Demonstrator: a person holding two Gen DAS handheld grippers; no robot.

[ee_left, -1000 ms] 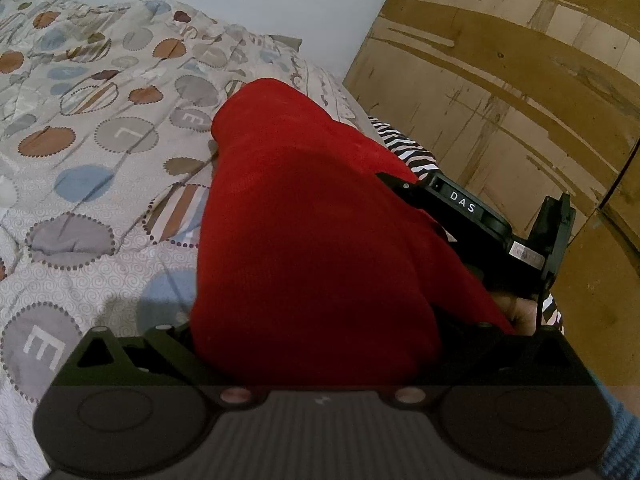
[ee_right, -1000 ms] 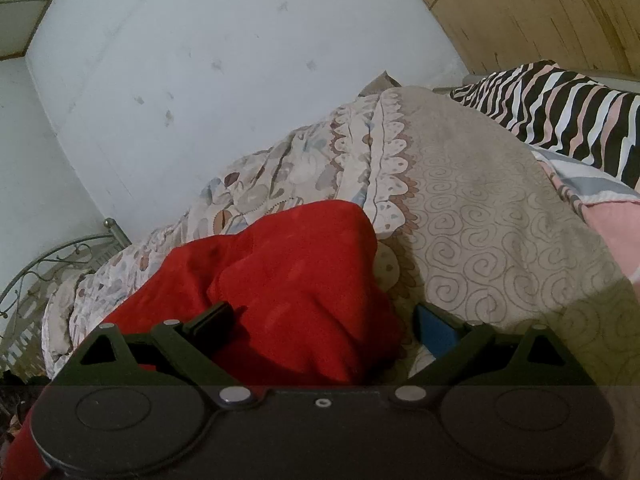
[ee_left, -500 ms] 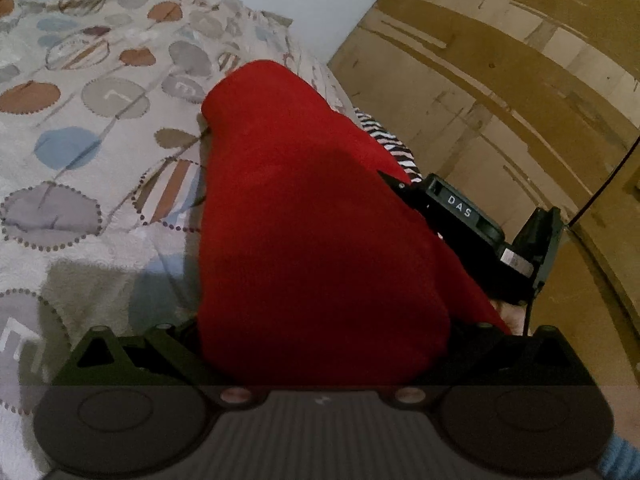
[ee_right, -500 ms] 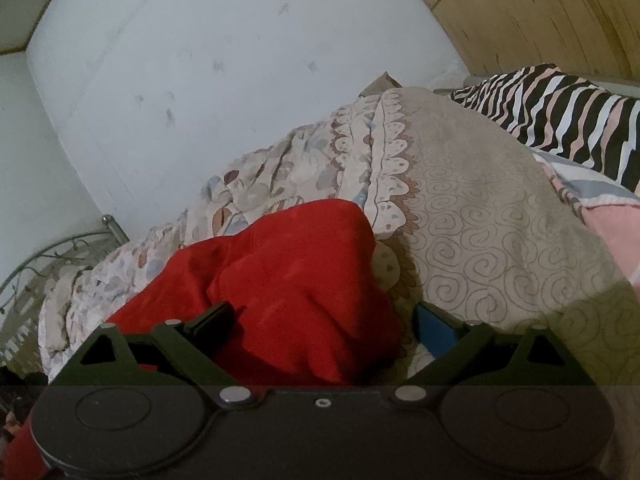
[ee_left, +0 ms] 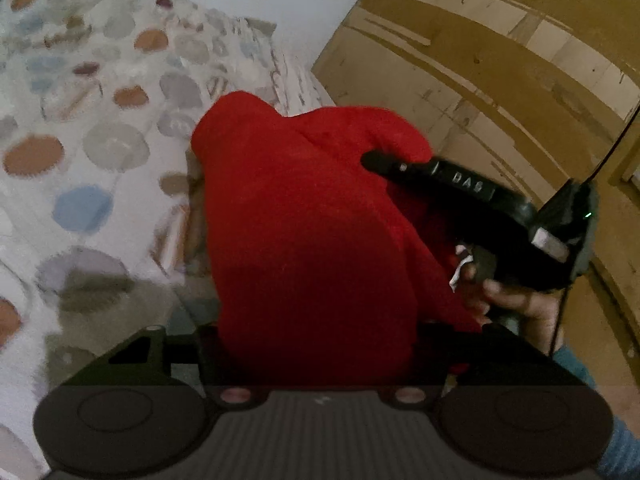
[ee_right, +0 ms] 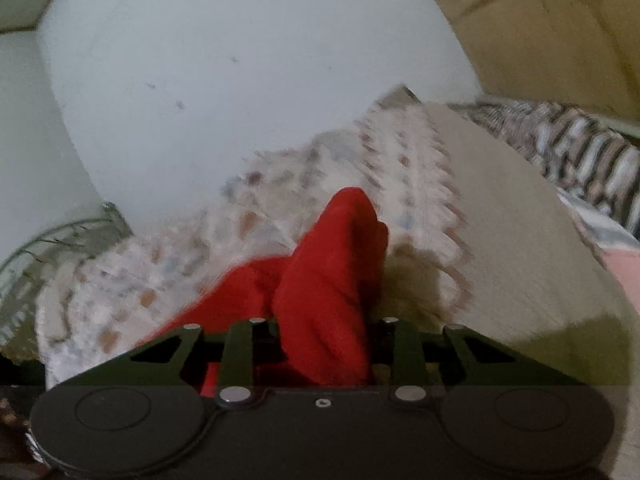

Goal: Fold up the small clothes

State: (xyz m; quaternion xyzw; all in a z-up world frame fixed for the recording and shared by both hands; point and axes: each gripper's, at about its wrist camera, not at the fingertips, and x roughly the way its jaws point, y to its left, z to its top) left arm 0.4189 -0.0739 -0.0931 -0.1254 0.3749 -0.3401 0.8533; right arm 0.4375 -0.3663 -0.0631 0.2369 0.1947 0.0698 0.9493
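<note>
Holding a red cloth (ee_left: 304,232) between them, both tools have it raised off the bed (ee_left: 88,148), so the fold looks to be mid-way at best. The right tool (ee_right: 324,344) has its fingers drawn close together and pinches a bunched ridge of the cloth, which rises in a peak ahead of it in the right wrist view. In the left wrist view the cloth drapes over the left tool (ee_left: 316,360) and hides its fingers; it seems to be gripping the fabric, but I cannot tell whether the fingers are pressed together. The right tool's black body also shows there, at the cloth's far edge, with the person's hand (ee_left: 516,300) on its handle. No flat, squared shape is visible yet: the fabric is rumpled and hanging, so I judge that the halves have yet to be laid together and smoothed on the bed. A striped pillow (ee_right: 588,152) lies well off to the right. No basket, box or other container shows in either view, so nothing can be said of any contents.
</note>
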